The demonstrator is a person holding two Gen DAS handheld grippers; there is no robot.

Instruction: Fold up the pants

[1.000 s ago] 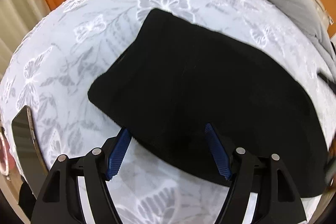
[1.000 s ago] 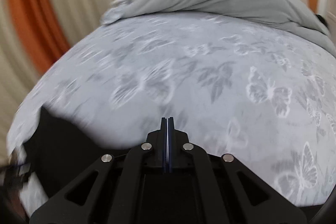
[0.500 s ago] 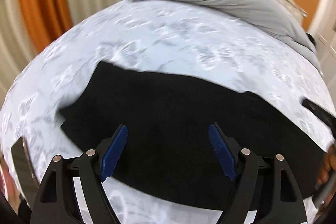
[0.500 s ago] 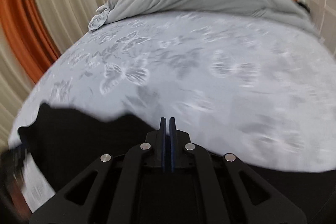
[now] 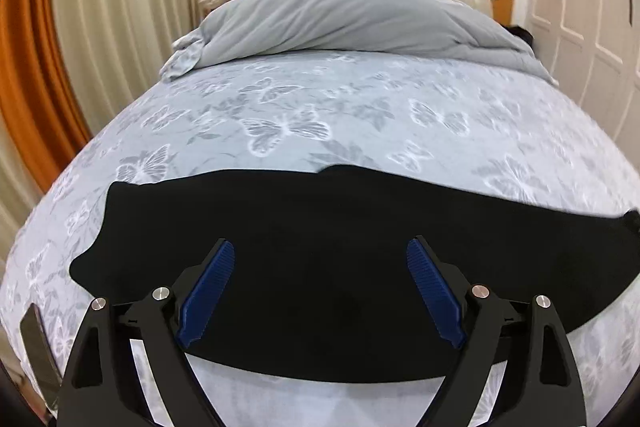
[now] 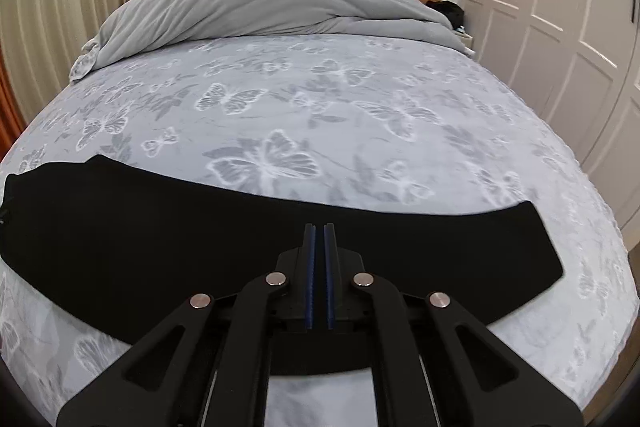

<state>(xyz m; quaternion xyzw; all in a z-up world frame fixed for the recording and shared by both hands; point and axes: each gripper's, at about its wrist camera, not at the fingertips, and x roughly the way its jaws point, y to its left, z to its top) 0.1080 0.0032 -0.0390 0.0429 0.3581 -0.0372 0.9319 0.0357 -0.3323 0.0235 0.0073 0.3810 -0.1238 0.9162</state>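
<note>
Black pants point(image 5: 320, 227) lie flat in a long folded band across the near part of the bed; they also show in the right wrist view point(image 6: 160, 219). My left gripper point(image 5: 320, 247) is open, its blue pads spread wide above the pants, holding nothing. My right gripper point(image 6: 319, 231) is shut with its pads nearly together, above the middle of the pants, with no cloth between the pads. The right end of the band point(image 6: 532, 239) lies squarely on the sheet.
The bed sheet point(image 6: 360, 87) is pale grey with butterfly prints. A grey duvet point(image 6: 260, 7) is bunched at the headboard. Curtains point(image 5: 100, 27) hang at the left, white wardrobe doors point(image 6: 560, 27) at the right. A dark flat object point(image 5: 36, 347) lies at the bed's left edge.
Both grippers have tilted up and drawn back, so the whole bed and headboard now show. The pants lie stretched out wider in view. The jaws are as before.
</note>
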